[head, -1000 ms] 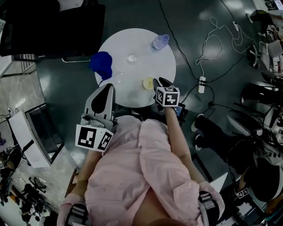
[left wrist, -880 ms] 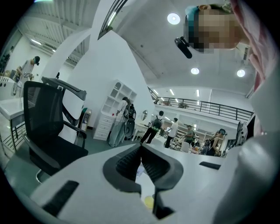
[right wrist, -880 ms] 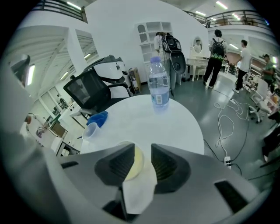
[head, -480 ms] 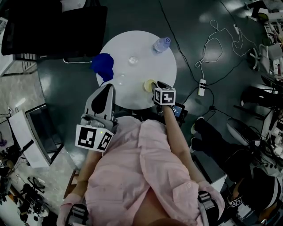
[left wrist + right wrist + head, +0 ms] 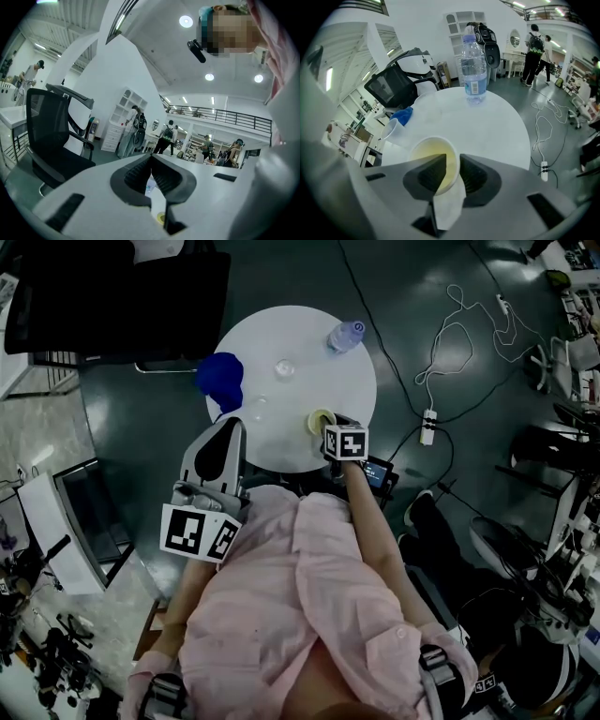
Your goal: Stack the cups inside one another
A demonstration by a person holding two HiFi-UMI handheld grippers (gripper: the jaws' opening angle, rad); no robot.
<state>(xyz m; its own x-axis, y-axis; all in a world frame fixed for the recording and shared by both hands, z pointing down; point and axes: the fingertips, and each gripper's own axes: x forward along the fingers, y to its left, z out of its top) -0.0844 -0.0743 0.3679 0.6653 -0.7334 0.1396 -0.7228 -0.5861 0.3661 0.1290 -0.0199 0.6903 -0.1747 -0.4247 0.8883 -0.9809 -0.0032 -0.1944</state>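
Right gripper (image 5: 452, 161) straddles yellow cup (image 5: 433, 154) wall near desk (image 5: 497, 122) edge, jaws just closing, not yet clamped. Risks: thin wall crumples; off-centre pinch tips cup off edge. Left gripper (image 5: 151, 161) idle, jaws together, empty. Clear cup (image 5: 391, 131) near.

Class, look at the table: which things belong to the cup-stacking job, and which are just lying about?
Job: yellow cup; clear cup; seemingly a second clear cup.
Lying about: water bottle; blue cloth.
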